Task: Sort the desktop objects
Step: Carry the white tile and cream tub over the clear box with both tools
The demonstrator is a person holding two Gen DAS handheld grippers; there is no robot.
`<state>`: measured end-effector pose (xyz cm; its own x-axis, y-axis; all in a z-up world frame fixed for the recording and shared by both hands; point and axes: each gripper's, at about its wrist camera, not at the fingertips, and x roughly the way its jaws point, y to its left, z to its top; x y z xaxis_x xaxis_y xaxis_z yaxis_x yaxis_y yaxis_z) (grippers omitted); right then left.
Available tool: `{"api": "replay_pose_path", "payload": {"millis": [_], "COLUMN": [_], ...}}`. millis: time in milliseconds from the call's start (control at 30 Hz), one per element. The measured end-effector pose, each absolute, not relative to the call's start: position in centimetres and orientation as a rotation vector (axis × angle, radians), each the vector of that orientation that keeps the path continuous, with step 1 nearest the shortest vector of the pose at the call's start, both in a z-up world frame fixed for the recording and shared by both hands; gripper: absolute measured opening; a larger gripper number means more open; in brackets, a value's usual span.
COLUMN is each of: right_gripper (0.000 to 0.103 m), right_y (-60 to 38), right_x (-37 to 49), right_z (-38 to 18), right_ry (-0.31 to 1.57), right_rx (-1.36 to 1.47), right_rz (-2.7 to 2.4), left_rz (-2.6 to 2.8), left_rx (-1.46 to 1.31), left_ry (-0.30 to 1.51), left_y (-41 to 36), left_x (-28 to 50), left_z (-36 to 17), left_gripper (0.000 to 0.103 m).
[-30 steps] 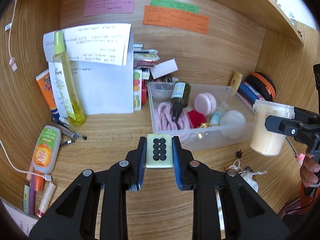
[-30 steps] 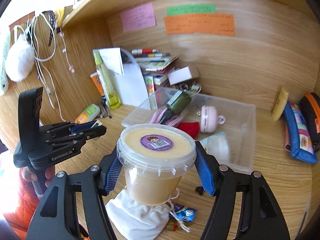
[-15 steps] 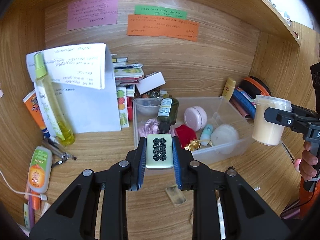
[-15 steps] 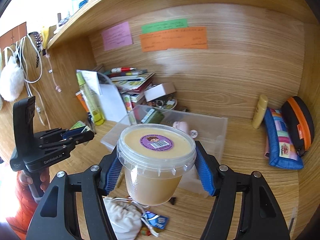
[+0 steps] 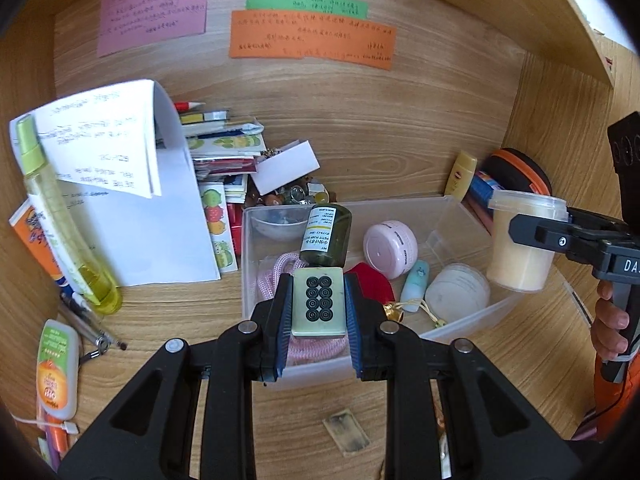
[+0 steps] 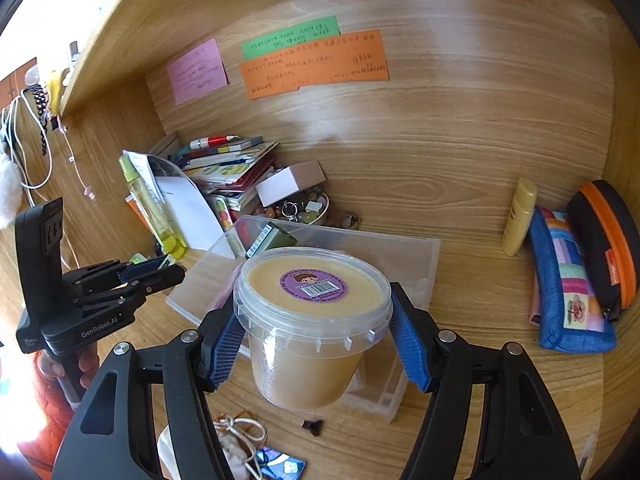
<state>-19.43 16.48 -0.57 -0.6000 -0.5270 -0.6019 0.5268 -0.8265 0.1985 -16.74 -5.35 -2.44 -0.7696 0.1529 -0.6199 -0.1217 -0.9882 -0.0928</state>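
My left gripper is shut on a pale green mahjong tile with black circles, held above the near-left part of the clear plastic bin. My right gripper is shut on a clear tub of tan paste with a purple sticker on its lid, held above the bin's near right corner. The tub and right gripper also show in the left wrist view. The bin holds a green bottle, a pink round case, pink cord, a red pouch and a white jar.
Left of the bin stand papers, a yellow spray bottle, pens and an orange-label tube. Books and a white box lie behind. A yellow tube and pencil cases stand right. A cloth bag lies near the front edge.
Both grippers have moved forward and up toward the bin with their loads. The tile now hangs over the bin's near-left part and the tub over its right corner.
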Motion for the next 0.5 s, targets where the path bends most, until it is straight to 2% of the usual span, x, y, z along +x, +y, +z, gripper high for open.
{"api": "replay_pose_path", "payload": {"millis": [267, 500], "right_gripper": [0.063, 0.063], "right_y": [13.3, 10.6], "right_x": [-21.1, -21.6], "right_z": [-2.1, -4.0], "right_ry": [0.035, 0.144], "right_rx": [0.941, 0.946], "right_rz": [-2.32, -2.361], "left_rz": [2.803, 2.783], "left_rx": [-1.045, -1.089], "left_ry": [-0.025, -0.026], "left_y": [-5.0, -5.3], "left_x": [-18.6, -19.5], "left_z": [-3.9, -5.1], "left_gripper": [0.024, 0.024]}}
